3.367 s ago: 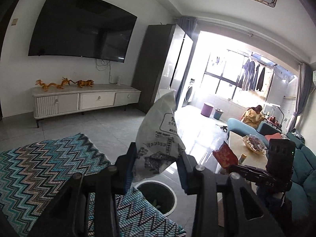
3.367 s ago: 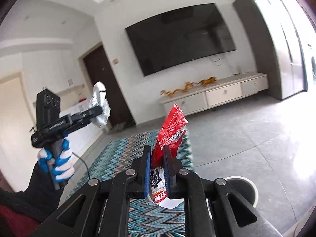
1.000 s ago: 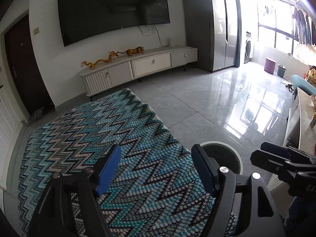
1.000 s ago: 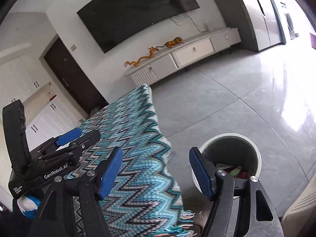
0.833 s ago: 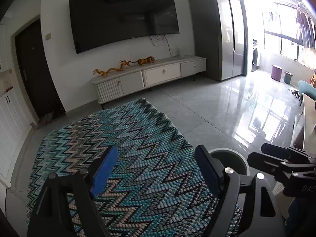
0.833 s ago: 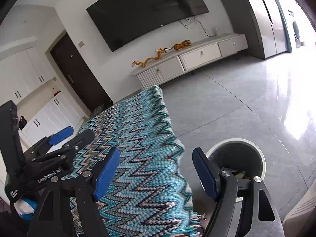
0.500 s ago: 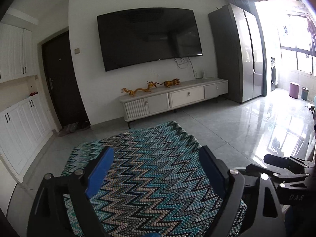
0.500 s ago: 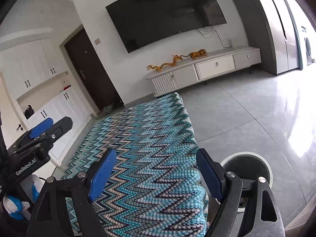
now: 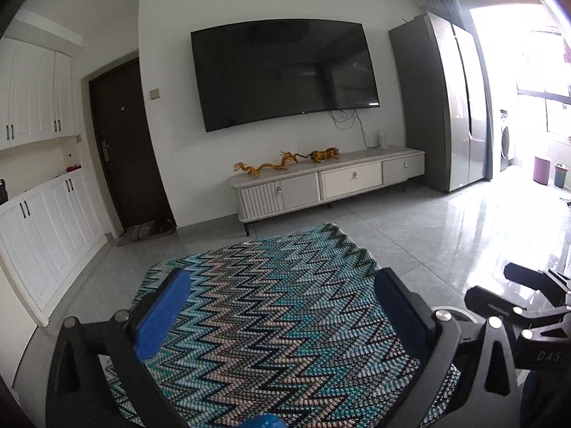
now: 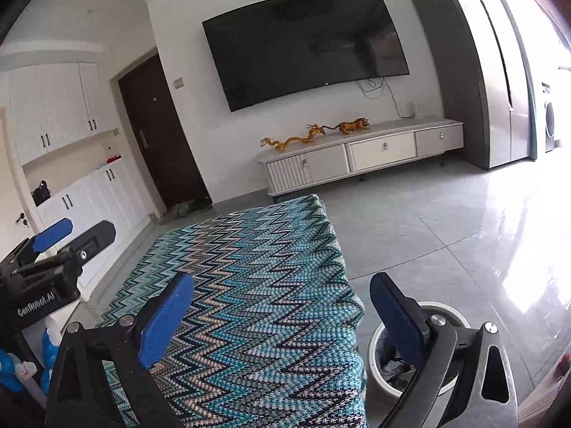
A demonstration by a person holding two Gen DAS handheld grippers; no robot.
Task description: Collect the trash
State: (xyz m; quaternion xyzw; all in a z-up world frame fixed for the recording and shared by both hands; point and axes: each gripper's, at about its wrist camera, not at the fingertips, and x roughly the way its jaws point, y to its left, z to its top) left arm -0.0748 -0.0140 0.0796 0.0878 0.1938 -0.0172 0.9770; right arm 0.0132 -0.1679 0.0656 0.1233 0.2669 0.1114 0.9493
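Observation:
My left gripper hangs over a blue zigzag blanket, its jaws opening wide with nothing between the blue pads. My right gripper is over the same blanket, jaws also opening and empty. A round white trash bin stands on the floor by the blanket's right edge, partly behind my right finger; crumpled wrappers lie inside. The right gripper shows at the right edge of the left wrist view. In the right wrist view the left gripper appears at the left, held by a gloved hand.
Ahead, a wall TV hangs above a low white cabinet with gold figurines. A tall grey fridge stands at the right, a dark door and white cupboards at the left. Glossy tile floor lies between.
The wrappers once held in both grippers are gone from the jaws. Over the last second both grippers rose and tilted up, jaws widened, and the bin slid low or out of view.

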